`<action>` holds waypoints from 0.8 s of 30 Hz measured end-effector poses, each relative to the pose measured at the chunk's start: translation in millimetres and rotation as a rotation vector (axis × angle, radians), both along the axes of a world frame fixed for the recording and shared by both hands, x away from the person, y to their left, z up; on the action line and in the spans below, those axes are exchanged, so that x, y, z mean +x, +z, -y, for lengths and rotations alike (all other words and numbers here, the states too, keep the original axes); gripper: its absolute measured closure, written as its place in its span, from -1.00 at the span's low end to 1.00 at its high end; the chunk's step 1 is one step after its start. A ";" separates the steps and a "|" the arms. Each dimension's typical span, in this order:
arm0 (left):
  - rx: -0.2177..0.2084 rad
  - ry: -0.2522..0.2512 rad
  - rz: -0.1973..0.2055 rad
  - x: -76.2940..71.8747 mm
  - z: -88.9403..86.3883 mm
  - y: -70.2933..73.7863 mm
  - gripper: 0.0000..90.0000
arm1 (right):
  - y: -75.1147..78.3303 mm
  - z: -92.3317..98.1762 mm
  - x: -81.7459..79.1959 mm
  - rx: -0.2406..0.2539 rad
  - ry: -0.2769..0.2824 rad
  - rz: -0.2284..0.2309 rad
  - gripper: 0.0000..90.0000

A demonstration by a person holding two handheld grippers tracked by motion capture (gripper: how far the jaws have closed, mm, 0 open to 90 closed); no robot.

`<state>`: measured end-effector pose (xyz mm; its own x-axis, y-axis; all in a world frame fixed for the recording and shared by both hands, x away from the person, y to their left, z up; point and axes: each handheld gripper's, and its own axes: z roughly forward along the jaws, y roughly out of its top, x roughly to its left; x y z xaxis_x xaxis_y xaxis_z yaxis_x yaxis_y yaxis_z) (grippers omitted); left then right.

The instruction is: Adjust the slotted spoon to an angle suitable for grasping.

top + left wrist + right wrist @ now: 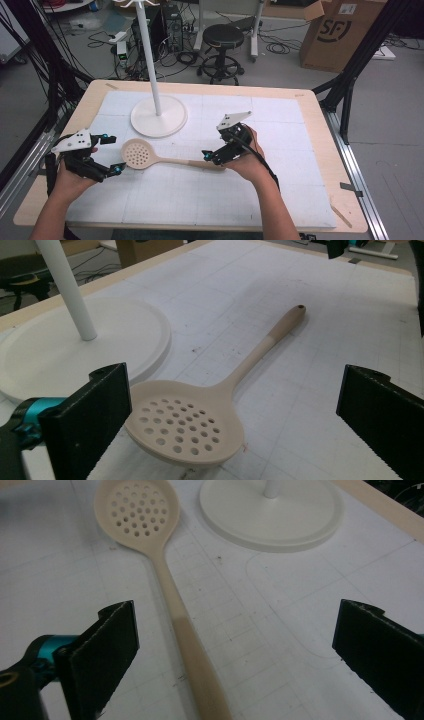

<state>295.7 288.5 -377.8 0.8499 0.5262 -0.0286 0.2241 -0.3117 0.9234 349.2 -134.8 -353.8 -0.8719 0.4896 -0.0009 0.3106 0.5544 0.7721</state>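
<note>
A beige slotted spoon lies flat on the white gridded mat, bowl to the left, handle pointing right. My left gripper is open just left of the bowl. In the left gripper view the bowl sits low between the wide-apart jaws, and the gripper touches nothing. My right gripper hovers open over the handle's end. In the right gripper view the handle runs up between the jaws, nearer the left one, with the gripper clear of it.
A white stand with a round base and a thin pole rises behind the spoon's bowl. The wooden table edge frames the mat. Beyond the table are a stool, a cardboard box and floor cables.
</note>
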 end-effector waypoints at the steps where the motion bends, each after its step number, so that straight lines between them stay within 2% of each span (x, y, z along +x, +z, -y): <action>1: -0.003 -0.002 0.000 -0.1 -0.4 0.2 -0.96 | -0.6 -3.5 1.0 -0.008 0.005 -0.005 -0.91; 10: -0.011 0.004 0.002 -1.0 -3.0 1.5 -0.96 | -0.6 -19.7 9.7 -0.064 0.018 -0.015 -0.84; 12: -0.010 0.001 0.004 -1.1 -3.0 2.0 -0.96 | -0.2 -22.4 10.4 -0.081 0.035 -0.019 -0.67; 19: -0.007 -0.002 0.005 -0.9 -2.3 2.3 -0.96 | -4.8 -31.0 10.5 -0.137 0.061 -0.032 -0.64; 24: -0.010 -0.002 0.004 -0.7 -2.6 2.3 -0.96 | -7.5 -36.3 10.2 -0.152 0.074 -0.036 -0.58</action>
<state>295.0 291.1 -375.4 0.8509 0.5244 -0.0304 0.2200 -0.3032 0.9272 359.4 -98.5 -361.3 -0.9063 0.4208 -0.0386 0.2904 0.6866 0.6666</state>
